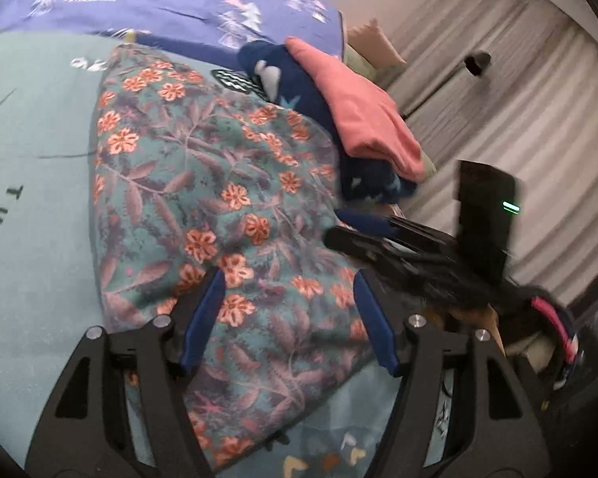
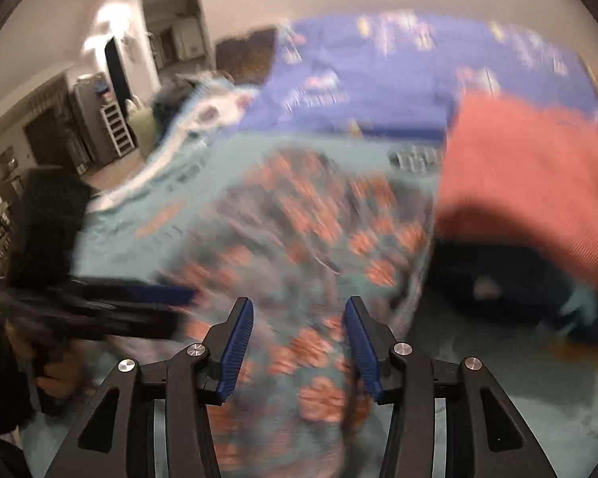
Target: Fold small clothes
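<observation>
Floral garment (image 2: 299, 247), motion-blurred, edges indistinct

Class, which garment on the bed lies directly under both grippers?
The floral garment, teal with orange flowers; the pink and navy garments are piled aside.

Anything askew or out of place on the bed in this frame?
Only the pile beside the floral garment: the pink garment sits crooked on the dark blue garment, overhanging the bed's edge. The right wrist view is too blurred to add more.

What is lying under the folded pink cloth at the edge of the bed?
A dark navy garment with pale shapes lies under the folded pink cloth. Whatever lies beneath the navy garment is covered.
</observation>
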{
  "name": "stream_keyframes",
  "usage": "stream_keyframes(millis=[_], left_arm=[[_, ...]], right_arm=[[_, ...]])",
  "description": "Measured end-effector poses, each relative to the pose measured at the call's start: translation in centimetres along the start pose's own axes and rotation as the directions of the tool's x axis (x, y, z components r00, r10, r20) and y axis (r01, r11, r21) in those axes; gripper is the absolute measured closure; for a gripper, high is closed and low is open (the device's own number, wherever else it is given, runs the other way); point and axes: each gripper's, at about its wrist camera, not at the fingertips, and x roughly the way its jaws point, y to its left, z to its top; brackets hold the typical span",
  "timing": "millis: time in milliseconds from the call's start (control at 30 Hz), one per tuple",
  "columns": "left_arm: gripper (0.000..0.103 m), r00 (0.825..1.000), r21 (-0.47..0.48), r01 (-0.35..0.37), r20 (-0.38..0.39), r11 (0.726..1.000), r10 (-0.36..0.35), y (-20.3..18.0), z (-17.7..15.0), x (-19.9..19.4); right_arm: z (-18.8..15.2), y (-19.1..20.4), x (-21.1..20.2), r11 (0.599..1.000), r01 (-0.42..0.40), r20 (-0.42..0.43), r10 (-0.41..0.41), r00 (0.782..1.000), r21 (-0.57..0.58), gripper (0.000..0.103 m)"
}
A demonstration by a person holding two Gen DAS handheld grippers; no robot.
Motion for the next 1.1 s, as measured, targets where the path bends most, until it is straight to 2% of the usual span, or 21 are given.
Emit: stream_keyframes(millis=[67,100,167,300,367,433,533,567,600,633,733,800,867,933,1000,1033,1067,1100], left_arm=[[0.035,1.0,0.004,0.0,0.003,1.0,0.0,-0.1,-0.1,0.0],[0.035,1.0,0.003,0.003,0.006,1.0,-0.003,0.0,-0.2,-0.2],[0.035,1.0,-0.003,0.017,0.017,1.0,-0.017,0.2,-0.3,-0.3],[0.035,1.0,-0.001,0.021,0.022,1.0,-0.021,0.2,-0.4,-0.3],[0.035,0.999,0.005,0.02,0.025,1.0,-0.02,0.2,-0.6,-0.4],[0.035,0.999,0.004,0.025,0.027,1.0,-0.025,0.2,-0.7,-0.6],[0.035,0.998,-0.007,0.047,0.03,0.999,-0.046,0.5,-0.7,-0.9],[0.035,0.998,-0.013,0.058,0.032,0.998,-0.057,0.7,-0.8,-1.1],[0.035,0.997,-0.018,0.069,0.035,0.997,-0.068,0.8,-0.8,-1.2],[0.035,0.996,-0.023,0.077,0.038,0.997,-0.076,1.0,-0.9,-1.3],[0.035,0.995,-0.032,0.093,0.041,0.995,-0.092,1.2,-0.9,-1.5],[0.035,0.995,-0.029,0.091,0.04,0.995,-0.09,1.1,-0.9,-1.6],[0.035,0.995,-0.027,0.09,0.041,0.996,-0.089,1.0,-1.0,-1.6],[0.035,0.995,-0.03,0.095,0.041,0.995,-0.094,1.0,-0.9,-1.6],[0.035,0.994,-0.032,0.099,0.043,0.995,-0.098,0.9,-0.9,-1.6],[0.035,0.994,-0.031,0.1,0.043,0.995,-0.099,0.9,-0.9,-1.6],[0.035,0.994,-0.03,0.102,0.045,0.994,-0.101,0.9,-0.9,-1.6],[0.035,0.993,-0.032,0.106,0.048,0.994,-0.105,1.1,-0.9,-1.6]], right_arm=[[-0.1,-2.0,-0.2,0.997,-0.019,-0.019,0.02,1.0,0.068,0.053],[0.1,-1.8,-1.0,0.998,0.002,-0.014,-0.001,1.0,0.064,0.053],[1.2,-0.1,-2.8,0.997,0.07,0.013,-0.07,0.997,-0.021,0.053],[5.1,2.8,-4.1,0.99,0.074,0.066,-0.067,0.996,-0.119,0.051],[7.6,3.8,-2.4,0.983,0.082,0.057,-0.073,0.996,-0.165,0.05],[10.1,3.7,1.0,0.984,0.108,0.002,-0.108,0.994,-0.142,0.05],[11.4,2.8,5.9,0.997,0.021,-0.094,-0.028,0.995,-0.073,0.052],[11.1,2.5,7.9,0.996,0.042,-0.158,-0.053,0.986,-0.072,0.052],[10.6,2.1,10.1,0.991,0.094,-0.226,-0.113,0.967,-0.092,0.053],[10.3,1.7,11.3,0.99,0.102,-0.26,-0.124,0.958,-0.099,0.054],[11.7,1.0,10.5,0.994,0.104,-0.261,-0.109,0.959,-0.032,0.055],[13.8,0.9,8.9,0.992,0.126,-0.2,-0.124,0.972,0.001,0.053],[15.8,1.2,8.3,0.995,0.099,-0.156,-0.096,0.983,0.01,0.053],[17.1,2.1,9.6,0.999,0.053,-0.166,-0.054,0.985,-0.01,0.053],[17.4,3.6,12.0,0.997,0.003,-0.209,-0.018,0.978,-0.072,0.053],[17.4,4.1,14.0,0.995,-0.007,-0.253,-0.018,0.967,-0.096,0.054],[17.3,4.2,16.4,0.994,0.009,-0.308,-0.043,0.95,-0.109,0.055],[17.3,3.9,18.4,0.992,0.041,-0.33,-0.08,0.941,-0.123,0.051]])
